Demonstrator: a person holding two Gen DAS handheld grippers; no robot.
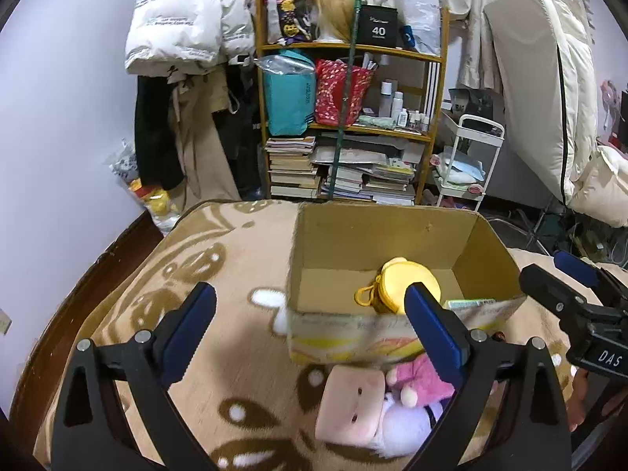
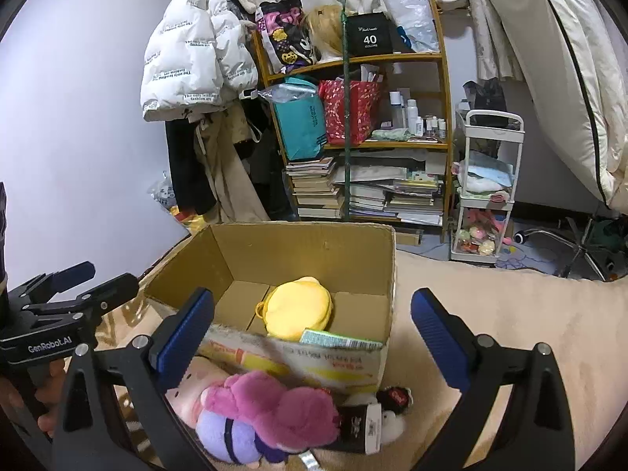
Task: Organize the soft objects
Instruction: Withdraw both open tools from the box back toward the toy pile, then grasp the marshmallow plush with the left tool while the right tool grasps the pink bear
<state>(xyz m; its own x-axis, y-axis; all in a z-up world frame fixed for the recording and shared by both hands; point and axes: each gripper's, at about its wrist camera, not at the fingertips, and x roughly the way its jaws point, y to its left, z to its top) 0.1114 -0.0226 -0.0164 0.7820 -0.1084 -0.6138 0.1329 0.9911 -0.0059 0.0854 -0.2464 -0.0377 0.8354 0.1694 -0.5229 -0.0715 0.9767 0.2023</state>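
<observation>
Both grippers are held with their blue fingers spread wide and nothing is clamped between them; the left gripper (image 1: 310,325) is kept above the blanket, before the cardboard box (image 1: 486,235), and the right gripper (image 2: 312,329) is held beside it, over the same box. A pile of soft toys is seen on the blanket, touching the near wall of the box: a pink square plush (image 1: 349,404), a pink fluffy toy (image 2: 274,400) and a lilac plush (image 2: 225,437), with a small dark toy (image 2: 394,396) just beside them. Inside the box a yellow round pouch (image 2: 298,308) is laid on the bottom, and a green-edged packet (image 2: 337,339) is leaned at the near wall. The patterned blanket (image 1: 219,259) is spread under everything; a wooden shelf (image 2: 445,90) with books and bags is seen behind.
</observation>
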